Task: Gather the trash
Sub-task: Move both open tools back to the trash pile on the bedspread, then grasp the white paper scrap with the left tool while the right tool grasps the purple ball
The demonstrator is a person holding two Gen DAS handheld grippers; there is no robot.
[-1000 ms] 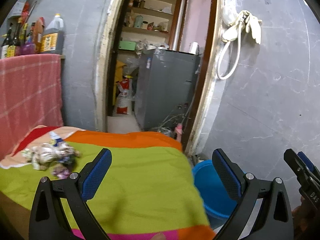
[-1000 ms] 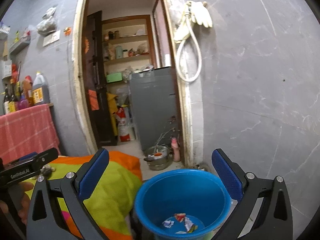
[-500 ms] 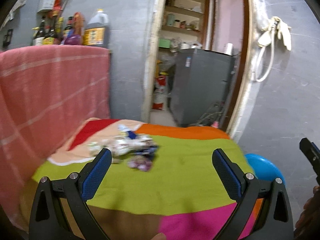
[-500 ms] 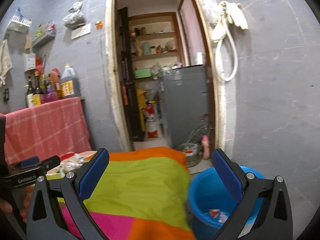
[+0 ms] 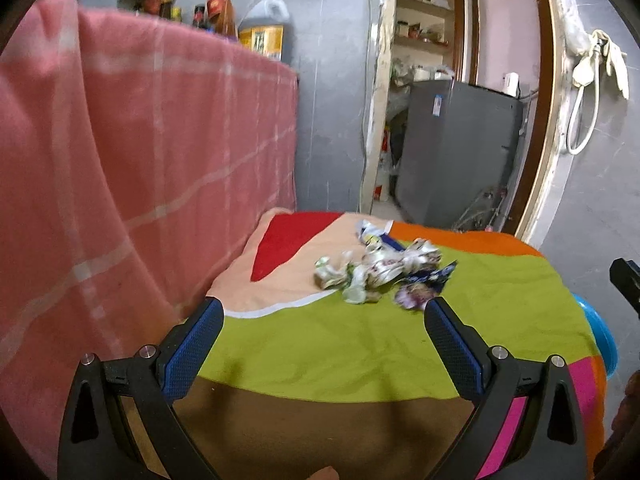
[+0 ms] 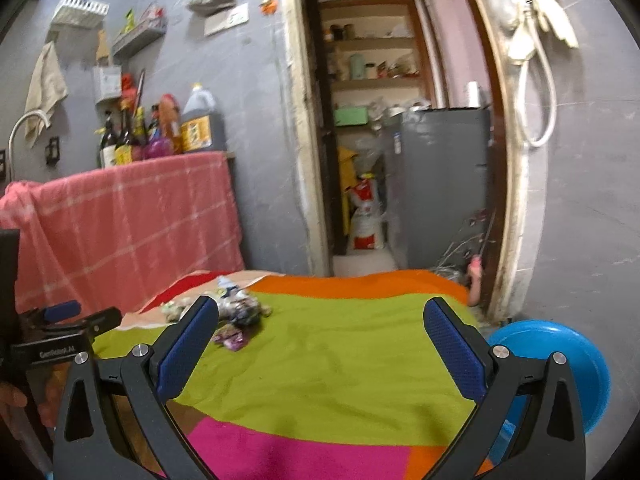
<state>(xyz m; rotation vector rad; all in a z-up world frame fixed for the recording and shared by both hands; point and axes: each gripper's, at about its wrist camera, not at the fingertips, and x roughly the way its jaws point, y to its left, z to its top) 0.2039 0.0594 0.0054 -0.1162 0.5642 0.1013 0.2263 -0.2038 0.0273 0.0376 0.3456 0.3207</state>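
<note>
- Bright patchwork cloth (image 5: pixel 360 344) covers the table, crumpled wrappers (image 5: pixel 380 272) heaped on it — blue bucket (image 6: pixel 560 360) beside.
- Left tool (image 5: pixel 324 344) and right tool (image 6: pixel 320 344) — both spread wide, holding nothing.

A heap of crumpled wrappers (image 5: pixel 380 270) lies on the spread cloth (image 5: pixel 360 344), at twelve o'clock from the left gripper (image 5: pixel 324 344) and at ten o'clock from the right gripper (image 6: pixel 320 346), with a bucket (image 6: pixel 560 364) off the cloth's edge at three o'clock, a draped towel (image 5: pixel 140 168) at nine o'clock with bottles (image 6: pixel 160 132) behind it, and a doorway (image 6: pixel 384 128) beyond at twelve
</note>
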